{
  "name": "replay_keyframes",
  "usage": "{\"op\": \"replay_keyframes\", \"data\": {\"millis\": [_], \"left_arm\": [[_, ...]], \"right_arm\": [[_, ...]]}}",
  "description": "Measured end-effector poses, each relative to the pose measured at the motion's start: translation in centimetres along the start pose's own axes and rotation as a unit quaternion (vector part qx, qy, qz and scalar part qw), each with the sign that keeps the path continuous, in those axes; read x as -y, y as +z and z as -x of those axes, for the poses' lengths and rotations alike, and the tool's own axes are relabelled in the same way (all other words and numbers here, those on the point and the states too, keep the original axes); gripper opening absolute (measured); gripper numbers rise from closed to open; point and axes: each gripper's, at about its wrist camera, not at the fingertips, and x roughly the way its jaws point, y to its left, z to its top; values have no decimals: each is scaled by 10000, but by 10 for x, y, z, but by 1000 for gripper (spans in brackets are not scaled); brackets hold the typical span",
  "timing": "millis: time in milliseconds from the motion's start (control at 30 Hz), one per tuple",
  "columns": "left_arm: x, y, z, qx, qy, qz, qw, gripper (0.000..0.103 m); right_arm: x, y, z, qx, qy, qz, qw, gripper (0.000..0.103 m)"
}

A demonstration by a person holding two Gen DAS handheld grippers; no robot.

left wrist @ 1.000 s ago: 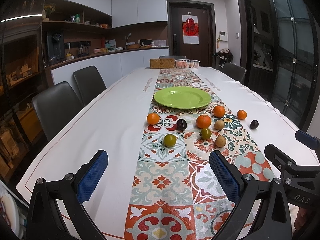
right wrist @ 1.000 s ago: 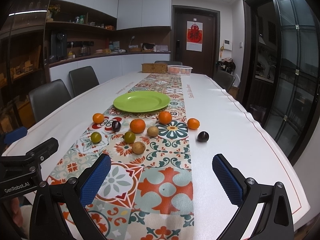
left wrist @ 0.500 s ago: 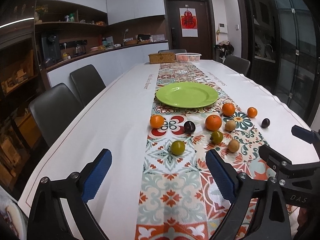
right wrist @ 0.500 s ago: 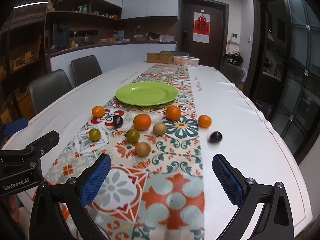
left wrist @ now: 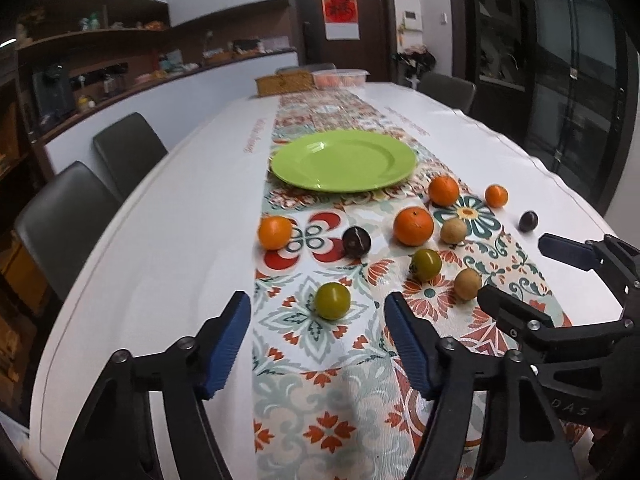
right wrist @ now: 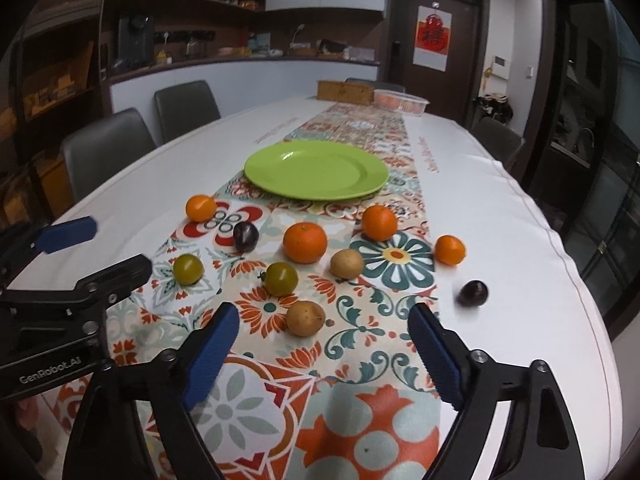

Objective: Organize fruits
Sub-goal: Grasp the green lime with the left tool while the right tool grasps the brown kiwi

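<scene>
A: Talk me through it. Where are your grippers?

B: Both low over the near end of the table [left wrist: 168,240]. My left gripper [left wrist: 318,344] has its blue pads apart and closing, with nothing between them. A green tomato [left wrist: 332,301] sits on the patterned runner [left wrist: 320,400] just beyond the tips, untouched.

A: And the right?

B: My right gripper [right wrist: 324,346] is the same: pads spread, jaws closing, gripping nothing. A brown fruit [right wrist: 305,317] lies just ahead of the gap, nearer the left pad, and clear of both.

A: The rest of the fruit?

B: All loose on the cloth, in front of the green plate [right wrist: 316,169], whose surface is bare. From the right camera: a big orange [right wrist: 305,242] in the middle, another orange [right wrist: 379,222] nearer the plate, a small one [right wrist: 450,250] out right on the white cloth, one more [right wrist: 201,208] far left. A second green tomato [right wrist: 281,278] and a second brown fruit [right wrist: 346,263] sit mid-runner. One dark plum [right wrist: 245,236] is left of the big orange, another [right wrist: 473,293] alone on the right, just beyond my right pad.

A: Anything at the far end?

B: A wicker box [left wrist: 284,83] and a clear tub [left wrist: 340,79], side by side.
</scene>
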Motion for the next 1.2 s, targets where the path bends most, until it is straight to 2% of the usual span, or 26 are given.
{"op": "replay_keyframes", "data": {"millis": [133, 267, 500, 767, 933, 1000, 1200], "left_arm": [[0, 3, -15, -184, -166, -26, 9997, 62], [3, 5, -31, -415, -332, -52, 9986, 49], [2, 5, -49, -653, -479, -52, 9967, 33], [2, 9, -55, -691, -361, -143, 9969, 27], [-1, 9, -58, -720, -311, -160, 9968, 26], [-1, 10, -59, -725, -326, -179, 9967, 26], [-1, 11, -59, -736, -319, -246, 9965, 25]], "right_arm": [[0, -1, -13, -213, 91, 4, 9997, 76], [3, -1, -24, -428, 198, -74, 9989, 69], [8, -1, -41, -672, 373, -249, 9967, 56], [3, 1, -48, -729, 538, -191, 9957, 47], [1, 0, -53, -806, 612, -208, 9947, 38], [2, 0, -53, -796, 593, -215, 9948, 31], [5, 2, -55, -795, 643, -296, 9943, 30]]}}
